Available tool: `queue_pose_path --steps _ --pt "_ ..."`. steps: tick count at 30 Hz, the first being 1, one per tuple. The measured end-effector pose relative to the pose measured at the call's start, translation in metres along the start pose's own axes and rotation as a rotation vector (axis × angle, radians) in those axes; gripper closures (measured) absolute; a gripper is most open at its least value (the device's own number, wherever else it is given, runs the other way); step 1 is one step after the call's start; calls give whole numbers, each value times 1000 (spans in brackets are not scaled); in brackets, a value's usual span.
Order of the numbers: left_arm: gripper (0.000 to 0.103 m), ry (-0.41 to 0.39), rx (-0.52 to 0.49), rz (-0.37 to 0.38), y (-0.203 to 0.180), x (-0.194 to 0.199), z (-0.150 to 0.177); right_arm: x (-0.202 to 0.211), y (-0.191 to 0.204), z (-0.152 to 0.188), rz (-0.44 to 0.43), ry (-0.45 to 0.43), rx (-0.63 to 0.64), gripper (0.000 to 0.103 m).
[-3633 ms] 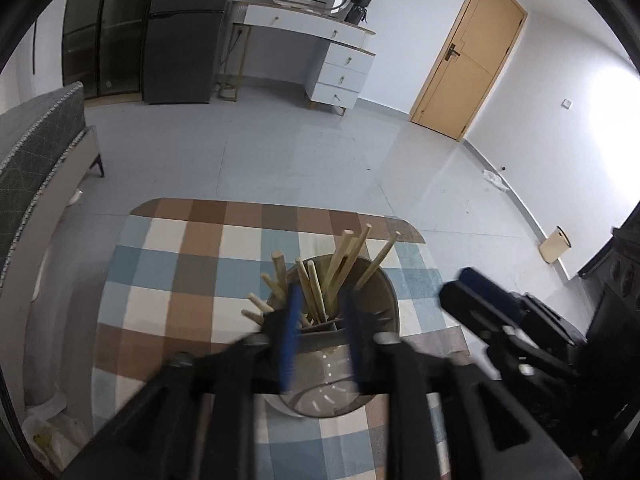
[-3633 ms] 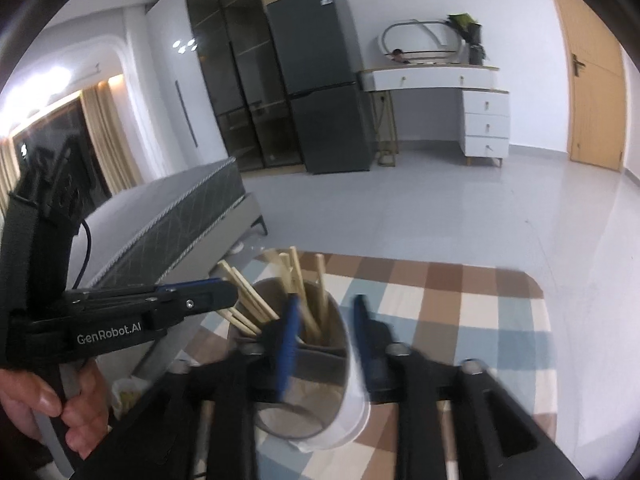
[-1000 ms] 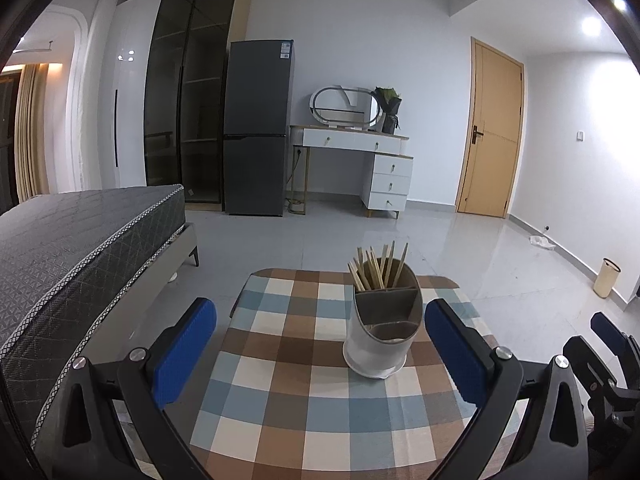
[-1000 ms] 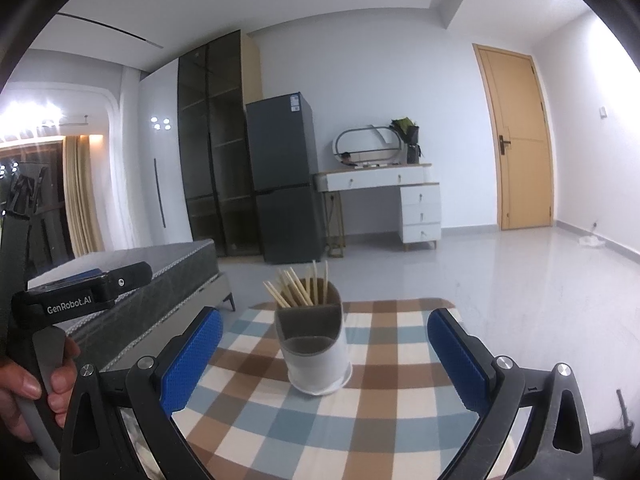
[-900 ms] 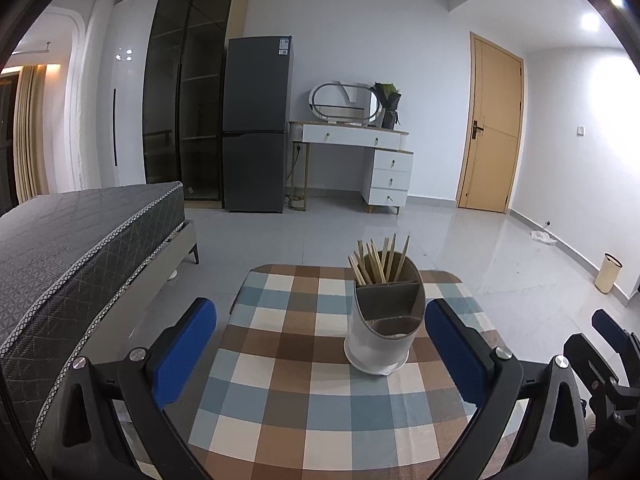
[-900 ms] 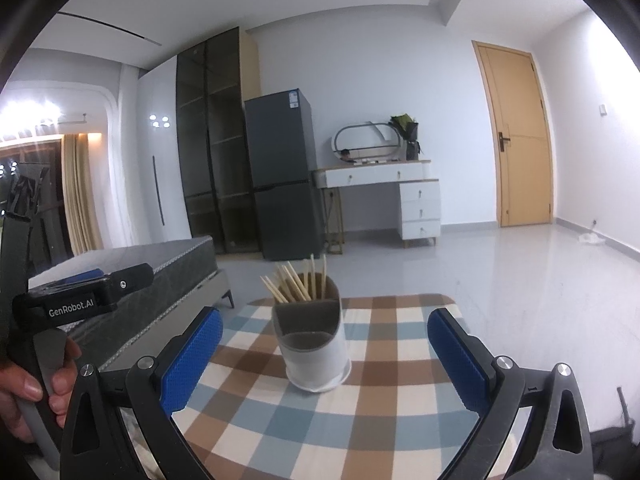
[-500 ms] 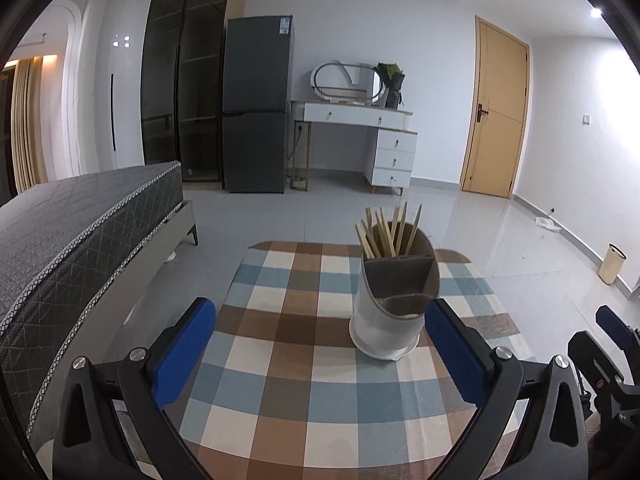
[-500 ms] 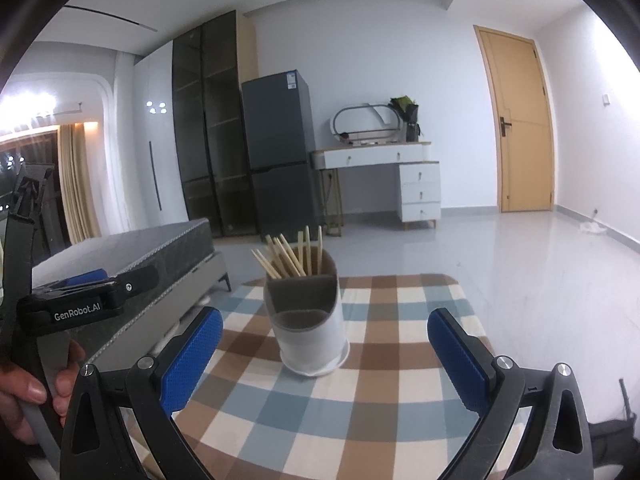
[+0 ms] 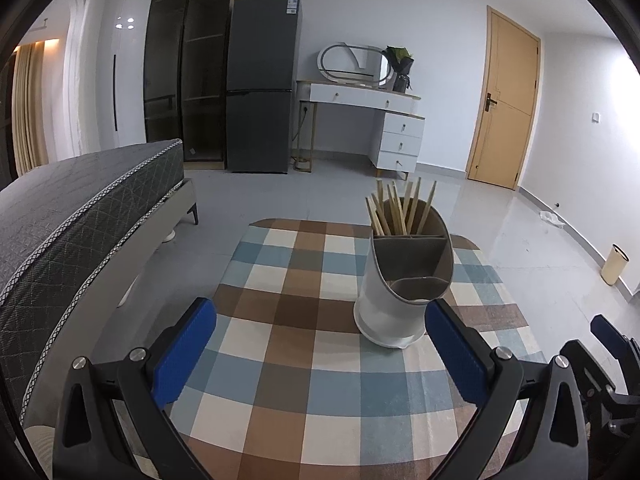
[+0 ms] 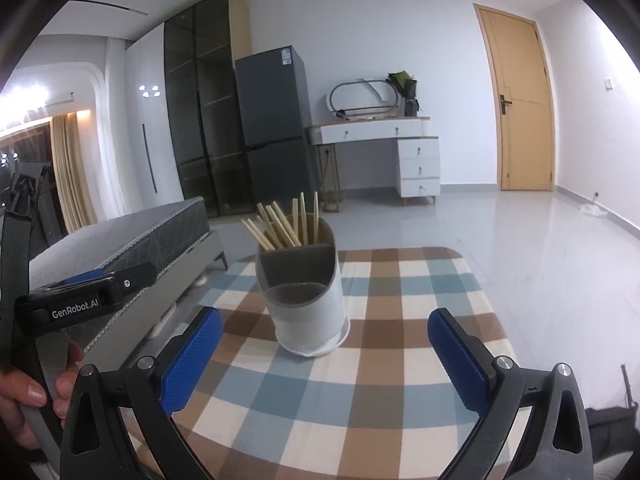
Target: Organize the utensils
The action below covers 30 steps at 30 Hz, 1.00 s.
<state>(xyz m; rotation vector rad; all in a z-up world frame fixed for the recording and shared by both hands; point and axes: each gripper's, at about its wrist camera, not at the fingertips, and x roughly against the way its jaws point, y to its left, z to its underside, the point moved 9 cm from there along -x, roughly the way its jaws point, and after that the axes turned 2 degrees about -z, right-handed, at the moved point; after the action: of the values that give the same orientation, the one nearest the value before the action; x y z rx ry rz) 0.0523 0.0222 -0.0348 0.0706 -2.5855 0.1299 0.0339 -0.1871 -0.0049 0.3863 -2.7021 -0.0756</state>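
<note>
To the left of both tongs a bed (image 9: 80, 216) with a dark quilted mattress runs alongside the table (image 9: 304, 364), which wears a checked cloth of brown, blue and cream. Behind it stand dark glass cabinets (image 9: 188, 76) and a grey fridge (image 9: 260, 92), then a white dressing table (image 9: 368, 120) with an oval mirror, and farthest right a wooden door (image 9: 504, 104) in a white wall over pale glossy floor tiles.

The left gripper (image 9: 320, 348) is spread wide and holds nothing; the utensil holder (image 9: 400, 288) stands upright on the cloth ahead of it, just by its right finger. The right gripper (image 10: 324, 352) is equally wide and empty, with the holder ahead between its fingers, nearer the left one. Wooden chopsticks (image 10: 284, 224) fan out of the holder's far compartment. A hand (image 10: 32, 396) grips the left gripper's handle.
</note>
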Motion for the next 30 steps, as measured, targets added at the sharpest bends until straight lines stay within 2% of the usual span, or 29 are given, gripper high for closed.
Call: queue_pose_path --steps 24,30 --pt "1 25 18 24 -1 -4 2 -5 3 7 -6 24 7 0" --pt "1 4 -1 14 -3 -1 2 -7 7 11 -7 33 18 0"
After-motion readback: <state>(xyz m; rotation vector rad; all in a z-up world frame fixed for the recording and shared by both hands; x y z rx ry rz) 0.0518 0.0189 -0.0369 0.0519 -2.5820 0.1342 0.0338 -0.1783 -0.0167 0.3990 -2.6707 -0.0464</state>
